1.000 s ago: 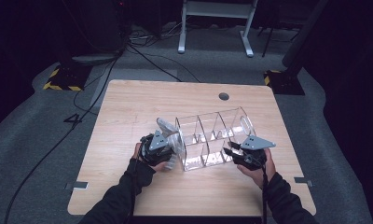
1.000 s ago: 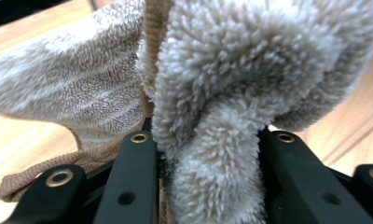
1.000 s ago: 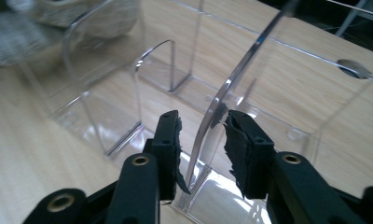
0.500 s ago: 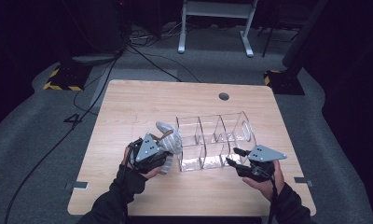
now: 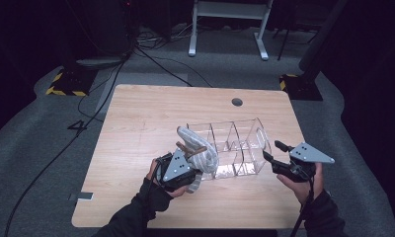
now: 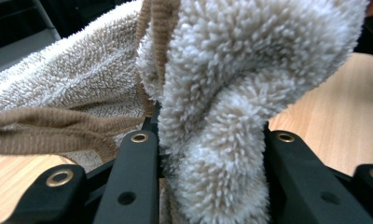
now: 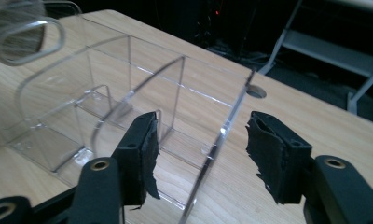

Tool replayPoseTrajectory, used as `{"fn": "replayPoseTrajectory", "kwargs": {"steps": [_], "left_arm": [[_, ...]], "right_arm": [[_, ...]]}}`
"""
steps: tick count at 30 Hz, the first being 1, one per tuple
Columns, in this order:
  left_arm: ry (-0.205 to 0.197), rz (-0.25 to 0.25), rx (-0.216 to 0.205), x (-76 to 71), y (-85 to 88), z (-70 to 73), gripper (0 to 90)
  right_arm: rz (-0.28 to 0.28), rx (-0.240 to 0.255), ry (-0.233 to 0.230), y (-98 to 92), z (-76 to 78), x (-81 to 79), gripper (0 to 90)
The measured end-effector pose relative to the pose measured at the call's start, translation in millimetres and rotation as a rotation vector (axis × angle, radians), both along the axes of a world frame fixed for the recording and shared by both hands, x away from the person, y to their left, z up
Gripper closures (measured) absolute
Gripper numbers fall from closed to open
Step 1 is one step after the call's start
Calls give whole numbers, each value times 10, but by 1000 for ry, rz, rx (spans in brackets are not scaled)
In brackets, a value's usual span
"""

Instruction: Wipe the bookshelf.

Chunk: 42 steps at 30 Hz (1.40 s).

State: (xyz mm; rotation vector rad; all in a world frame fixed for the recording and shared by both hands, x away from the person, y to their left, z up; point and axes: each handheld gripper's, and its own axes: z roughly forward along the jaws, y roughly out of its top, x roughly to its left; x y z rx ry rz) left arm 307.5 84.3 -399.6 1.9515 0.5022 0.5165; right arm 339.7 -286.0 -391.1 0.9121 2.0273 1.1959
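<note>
The left tongs (image 6: 208, 154) are clamped on a fluffy cream towel (image 6: 231, 107), its pile thick and looped, with a flat brown ribbed band (image 6: 49, 126) along one edge. In the high view the bunched towel (image 5: 198, 150) is held above the bench (image 5: 136, 128), at the near left end of a clear acrylic organizer (image 5: 235, 148). The right tongs (image 7: 201, 158) have just been opening; their torn black pads (image 7: 271, 158) stand either side of the organizer's end wall (image 7: 222, 135) without pressing it. The organizer is transparent, split by dividers into compartments, and stands on the pale wood bench, with a round cable hole (image 5: 237, 102) farther back.
</note>
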Motion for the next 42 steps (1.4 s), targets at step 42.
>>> {"fn": "replayPoseTrajectory", "kwargs": {"steps": [42], "left_arm": [[199,-37,281,312,-100,-794,682]], "right_arm": [[191,-38,133,268,-324,11,517]]}}
